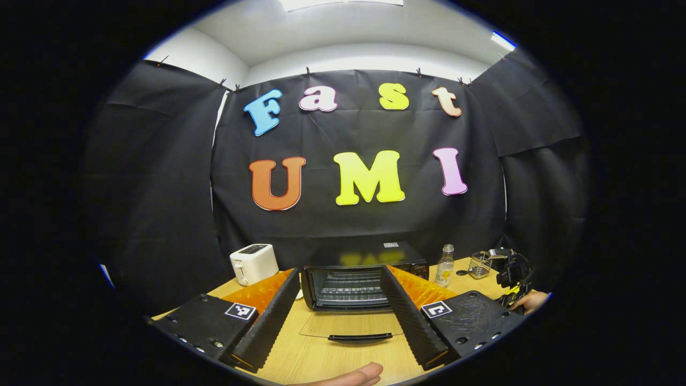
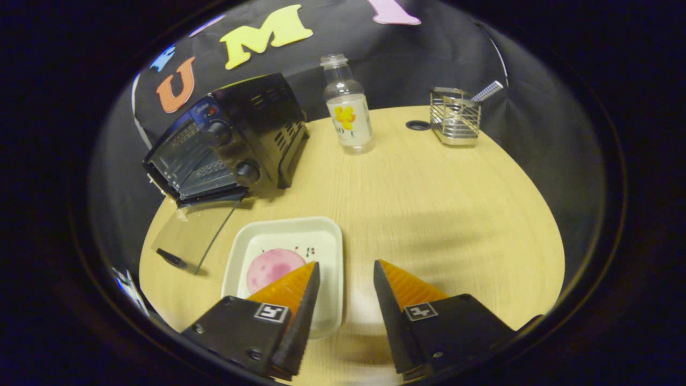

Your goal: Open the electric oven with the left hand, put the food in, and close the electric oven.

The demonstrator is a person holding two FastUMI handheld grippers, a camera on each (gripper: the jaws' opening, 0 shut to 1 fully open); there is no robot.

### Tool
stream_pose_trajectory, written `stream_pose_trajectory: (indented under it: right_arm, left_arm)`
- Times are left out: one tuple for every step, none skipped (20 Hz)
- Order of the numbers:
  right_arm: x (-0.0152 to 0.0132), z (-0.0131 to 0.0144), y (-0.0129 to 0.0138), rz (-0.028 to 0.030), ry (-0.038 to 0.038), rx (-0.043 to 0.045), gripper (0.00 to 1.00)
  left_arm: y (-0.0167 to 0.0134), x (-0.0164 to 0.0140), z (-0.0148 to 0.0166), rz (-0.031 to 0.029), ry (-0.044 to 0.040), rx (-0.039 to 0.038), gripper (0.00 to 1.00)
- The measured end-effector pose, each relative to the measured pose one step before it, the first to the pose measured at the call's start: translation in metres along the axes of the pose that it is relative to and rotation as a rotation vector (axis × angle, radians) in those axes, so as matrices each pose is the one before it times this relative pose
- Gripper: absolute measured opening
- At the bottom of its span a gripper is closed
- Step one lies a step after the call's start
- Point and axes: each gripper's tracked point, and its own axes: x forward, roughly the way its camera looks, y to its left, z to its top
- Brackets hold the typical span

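The black electric oven [image 1: 360, 273] stands at the back of the wooden table with its glass door [image 1: 353, 325] folded flat down and a wire rack inside. My left gripper [image 1: 340, 276] is open, its fingers framing the oven mouth from a little way back. In the right gripper view the oven [image 2: 230, 142] sits at the upper left with its door [image 2: 193, 233] down. A white square plate [image 2: 289, 262] with a round pink food [image 2: 273, 268] lies in front of it. My right gripper [image 2: 345, 265] is open above the plate's right edge, holding nothing.
A white toaster [image 1: 253, 262] stands left of the oven. A clear bottle [image 2: 348, 110] and a wire holder [image 2: 454, 115] stand at the back of the table [image 2: 429, 203]. The other gripper [image 1: 512, 271] and a hand [image 1: 530, 301] show at the right, and a fingertip [image 1: 353, 375] at the bottom.
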Motion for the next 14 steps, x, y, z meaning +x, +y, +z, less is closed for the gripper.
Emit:
stream_pose_trajectory:
  right_arm:
    - [0.00423,-0.01077,0.00809,0.02837,0.03178,0.00494,0.49]
    - [-0.00583,0.00298,0.00202,-0.00282,-0.0373,-0.00754,0.33]
    - [0.00552,-0.00383,-0.00324,-0.00562,0.02315,-0.0016,0.25]
    - [0.00046,0.00253,-0.00021,0.01781,0.01267,0.01857,0.16]
    - [0.00153,0.00064,0.00066,0.02266,0.00306,0.04287,0.17]
    - [-0.00036,-0.00049,-0.0004,0.0308,0.0152,0.05013,0.06]
    - [-0.00024,-0.0005,0.00053,0.03437,0.0124,0.03188,0.02]
    - [0.00033,-0.00004,0.00074,0.04234,0.00993,0.04158,0.02]
    - [-0.00049,-0.00085,0.00231,0.05037,0.01817,0.05407,0.02]
    - [-0.00154,-0.00364,0.00259,0.05877,0.03326,0.05458,0.04]
    - [-0.00161,-0.00194,0.00235,0.05029,0.02236,0.06104,0.02]
    - [0.00131,0.00105,0.00015,0.03805,0.01159,0.03829,0.02]
    - [-0.00197,-0.0004,-0.0017,0.02477,0.00888,0.02039,0.02]
    - [-0.00099,0.00108,-0.00106,0.01349,0.00004,0.01279,0.04]
  left_arm:
    - [-0.00124,-0.00012,-0.00173,-0.0041,0.00467,0.00107,0.96]
    - [-0.00134,0.00086,-0.0019,-0.005,0.00536,0.00304,0.96]
    - [0.00041,0.00103,-0.00273,0.00036,0.00607,0.00109,0.96]
    - [-0.00061,-0.00026,-0.00151,-0.00261,0.00446,0.00118,0.96]
    - [-0.00244,0.00008,-0.00093,-0.00272,0.00596,0.00047,0.96]
    - [-0.00139,-0.00035,-0.00156,-0.00021,0.00652,-0.00179,0.96]
    - [-0.0005,0.00038,-0.00217,0.00032,0.00834,-0.00328,0.96]
    - [-0.00095,-0.00025,-0.00105,-0.00036,0.00417,-0.00192,0.96]
    - [-0.00124,-0.00122,0.00103,-0.00061,0.00181,0.00057,0.96]
    - [0.00043,-0.00113,0.00033,0.00439,0.00136,0.00358,1.0]
    - [0.0019,-0.00205,0.00172,0.00936,-0.00036,0.00709,0.96]
    - [0.00139,-0.00183,0.00202,0.0087,-0.00318,0.00792,0.96]
    - [0.00057,-0.00115,0.00062,0.00789,-0.00066,0.00618,0.96]
    - [0.00163,-0.00197,0.00013,0.00771,0.00198,0.00354,0.96]
